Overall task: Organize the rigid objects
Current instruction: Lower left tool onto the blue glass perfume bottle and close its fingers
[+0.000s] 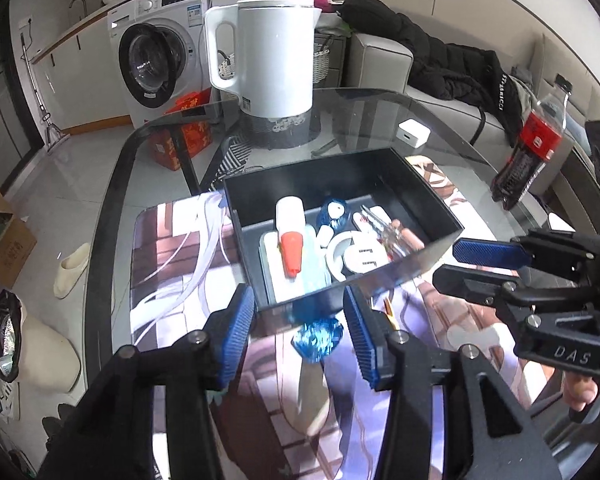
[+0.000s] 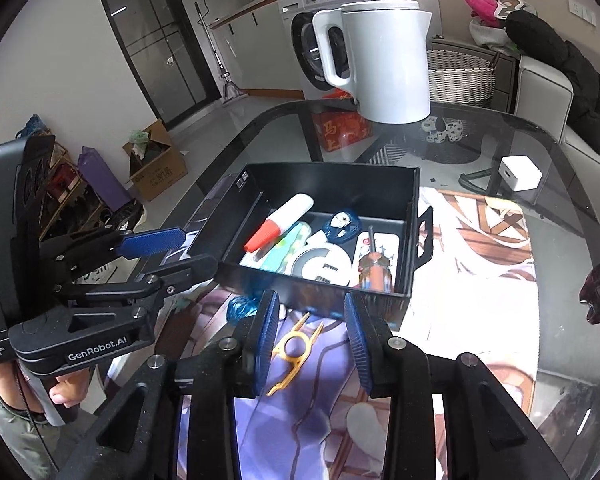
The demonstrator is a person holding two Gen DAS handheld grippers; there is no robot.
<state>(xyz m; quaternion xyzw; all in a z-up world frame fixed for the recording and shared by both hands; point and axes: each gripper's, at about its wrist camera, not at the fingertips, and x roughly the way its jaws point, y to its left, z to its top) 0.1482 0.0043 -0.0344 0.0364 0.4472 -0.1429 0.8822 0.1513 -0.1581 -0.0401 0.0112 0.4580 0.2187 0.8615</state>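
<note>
2 bits left outside the black box (image 2: pixel 328 216), both grippers empty

Left gripper (image 1: pixel 300 336) has its jaws apart around the blue crinkly thing (image 1: pixel 318 338) at lower centre, not touching. Right gripper (image 2: pixel 310 340) is also parted over the yellow tool (image 2: pixel 294 350). Risk I'd guess: that thin tool lies flat on the mat (image 2: pixel 480 248), so pads could skid off, or a jaw bumps the box's near wall.

Open black rectangular box (image 2: pixel 414 208) sits on printed mat, already stuffed: white glue bottle with orange cap (image 2: pixel 278 222) lying diagonal, small blue-haired figurine (image 2: pixel 342 224), white round disc (image 2: pixel 320 266), orange-handled screwdriver (image 2: pixel 374 268). Outside box, on mat near its front wall: crinkly blue wrapped thing (image 1: pixel 318 338) and flat yellow plastic tool (image 2: pixel 294 354).
</note>
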